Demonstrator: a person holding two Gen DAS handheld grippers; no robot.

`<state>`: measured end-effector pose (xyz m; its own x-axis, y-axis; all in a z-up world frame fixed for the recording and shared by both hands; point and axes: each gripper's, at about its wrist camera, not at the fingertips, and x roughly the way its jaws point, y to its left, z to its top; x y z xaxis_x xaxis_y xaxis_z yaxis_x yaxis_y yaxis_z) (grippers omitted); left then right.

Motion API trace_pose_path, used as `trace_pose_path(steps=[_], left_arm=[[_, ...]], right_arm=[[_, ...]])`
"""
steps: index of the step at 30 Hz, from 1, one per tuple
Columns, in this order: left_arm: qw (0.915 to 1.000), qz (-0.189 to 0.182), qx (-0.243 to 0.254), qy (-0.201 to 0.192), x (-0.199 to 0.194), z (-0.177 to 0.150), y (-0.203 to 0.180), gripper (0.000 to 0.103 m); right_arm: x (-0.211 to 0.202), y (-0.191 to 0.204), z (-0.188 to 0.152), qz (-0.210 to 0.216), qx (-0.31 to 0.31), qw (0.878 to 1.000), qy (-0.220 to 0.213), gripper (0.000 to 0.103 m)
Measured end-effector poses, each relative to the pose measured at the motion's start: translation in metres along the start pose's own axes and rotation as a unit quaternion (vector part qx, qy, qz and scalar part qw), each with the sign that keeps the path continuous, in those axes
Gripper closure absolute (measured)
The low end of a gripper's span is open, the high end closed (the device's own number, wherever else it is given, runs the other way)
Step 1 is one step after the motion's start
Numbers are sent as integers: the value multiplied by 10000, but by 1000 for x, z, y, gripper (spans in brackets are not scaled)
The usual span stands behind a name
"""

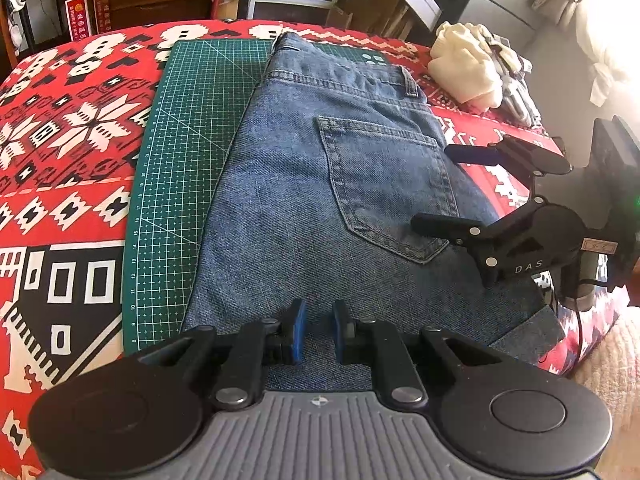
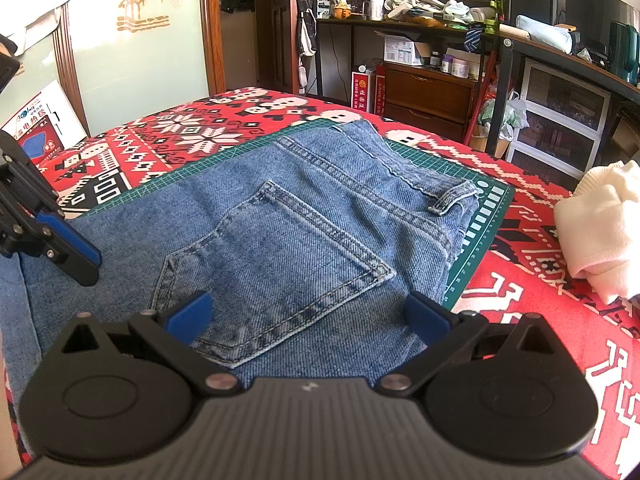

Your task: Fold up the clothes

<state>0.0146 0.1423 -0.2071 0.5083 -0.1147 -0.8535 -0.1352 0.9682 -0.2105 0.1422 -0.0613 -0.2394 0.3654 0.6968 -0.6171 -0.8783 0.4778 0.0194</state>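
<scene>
Patterned bed carries jeans [image 1: 320, 184] folded on a green mat [image 1: 192, 152]. Left tool [image 1: 318, 332] nearly clenched, empty; right tool [image 2: 306, 314] released. Keep your edges aligned.

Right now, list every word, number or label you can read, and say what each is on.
"DAS": on the body of the right gripper, seen from the left wrist.
"8" to "19": ruler numbers along the edge of the green cutting mat.
White tag on the right gripper: too small to read.
Red boxes and the printed box by the wall: Chinese print, too blurred.
Jeans: no text.
</scene>
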Motion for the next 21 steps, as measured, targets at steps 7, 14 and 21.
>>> trace_pose_path(steps=[7, 14, 21], left_arm=[[10000, 11, -41, 1, 1, 1, -1, 85], [9999, 45, 126, 5, 2, -1, -11, 71], [9997, 98, 199, -40, 1, 0, -17, 64]], right_arm=[[1, 1, 0, -19, 19, 10000, 1, 0], [1, 1, 0, -28, 12, 10000, 3, 0], [2, 2, 0, -70, 6, 10000, 11, 0]])
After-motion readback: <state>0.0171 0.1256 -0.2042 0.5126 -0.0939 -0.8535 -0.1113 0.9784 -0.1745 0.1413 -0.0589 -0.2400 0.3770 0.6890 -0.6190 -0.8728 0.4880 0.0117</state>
